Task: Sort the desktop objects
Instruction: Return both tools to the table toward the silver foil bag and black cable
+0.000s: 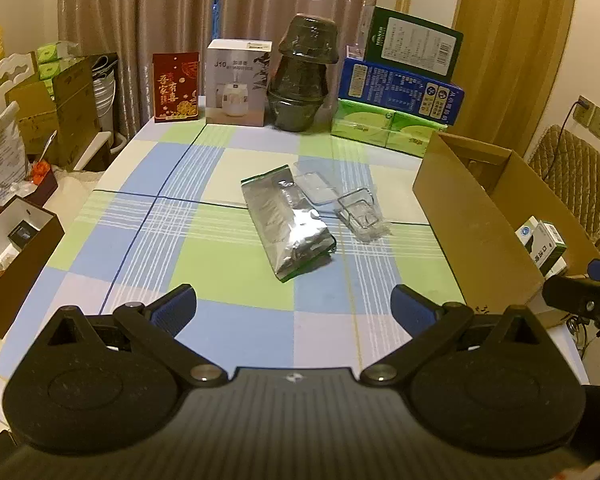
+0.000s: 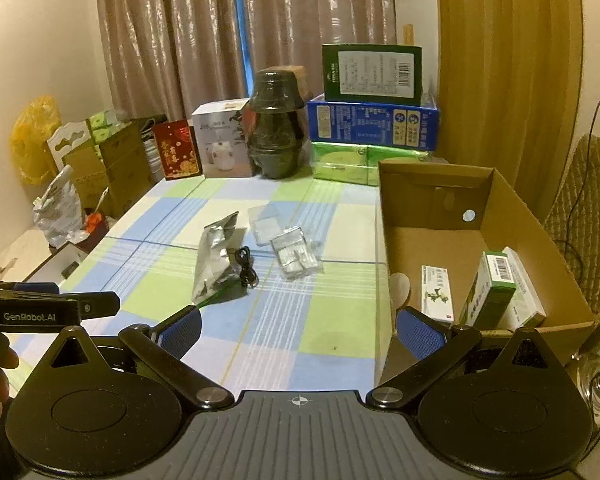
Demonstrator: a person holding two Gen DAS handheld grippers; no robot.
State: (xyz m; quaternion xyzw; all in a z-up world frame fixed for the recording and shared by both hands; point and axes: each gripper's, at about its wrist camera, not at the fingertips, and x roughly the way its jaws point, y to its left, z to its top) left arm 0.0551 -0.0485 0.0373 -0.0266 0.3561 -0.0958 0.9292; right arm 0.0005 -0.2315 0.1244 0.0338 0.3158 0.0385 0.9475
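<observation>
Below centre frame, both the left gripper (image 1: 293, 306) and right gripper (image 2: 299, 330) gape empty; straddle the foil pouch (image 1: 287, 224) squarely before carrying it to the cardboard box (image 2: 440, 200).

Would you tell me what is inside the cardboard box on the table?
The cardboard box holds three small cartons standing near its front wall; the floor behind them is bare, and the front corner is hidden by the right gripper.

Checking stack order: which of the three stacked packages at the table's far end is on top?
The dark green box, standing above the blue box and the light green packs.
</observation>
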